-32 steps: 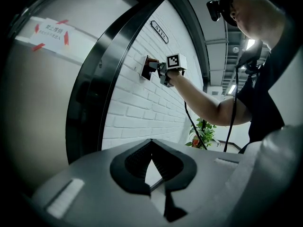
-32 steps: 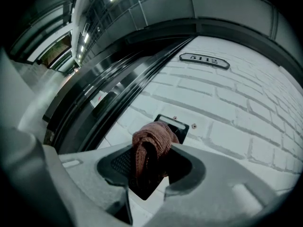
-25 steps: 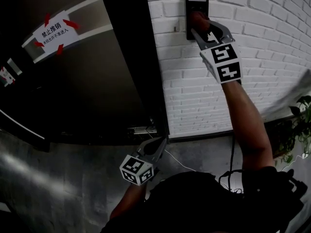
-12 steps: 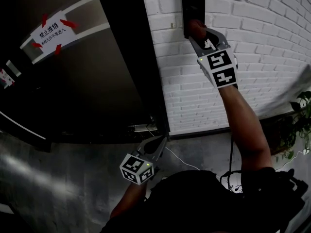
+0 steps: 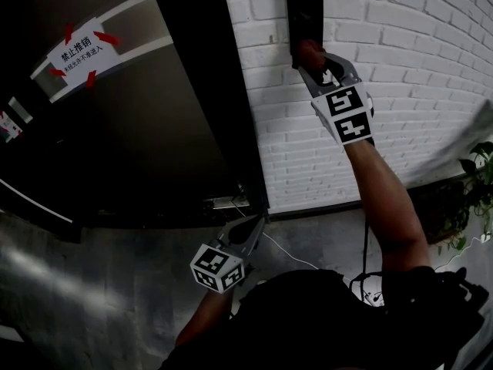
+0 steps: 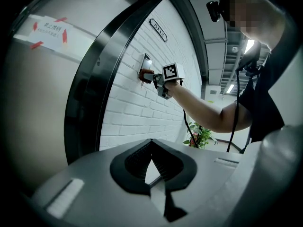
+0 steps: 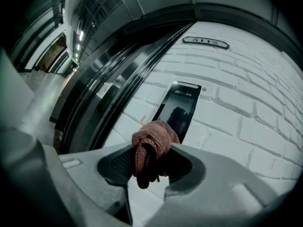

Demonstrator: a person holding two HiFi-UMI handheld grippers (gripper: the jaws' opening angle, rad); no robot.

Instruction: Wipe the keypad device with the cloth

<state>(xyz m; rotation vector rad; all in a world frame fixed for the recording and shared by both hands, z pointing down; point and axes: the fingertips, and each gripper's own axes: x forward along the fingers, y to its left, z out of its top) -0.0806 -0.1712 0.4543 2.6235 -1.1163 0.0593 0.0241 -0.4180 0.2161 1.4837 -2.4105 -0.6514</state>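
door frame [image 5: 231,91] crowding left, brick wall [image 5: 416,68] opening right | keypad device [image 7: 179,109] gleaming black | right claw [image 5: 310,53] pinching cloth [image 7: 154,138] | left claw [image 6: 151,149] pressing together

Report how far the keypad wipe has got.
Done: the right gripper is shut on the cloth and holds it up at the keypad device. In hand: the cloth sits at the panel's lower end. Left: the upper part above it; which areas are already wiped cannot be told. The left gripper hangs low, shut and empty.
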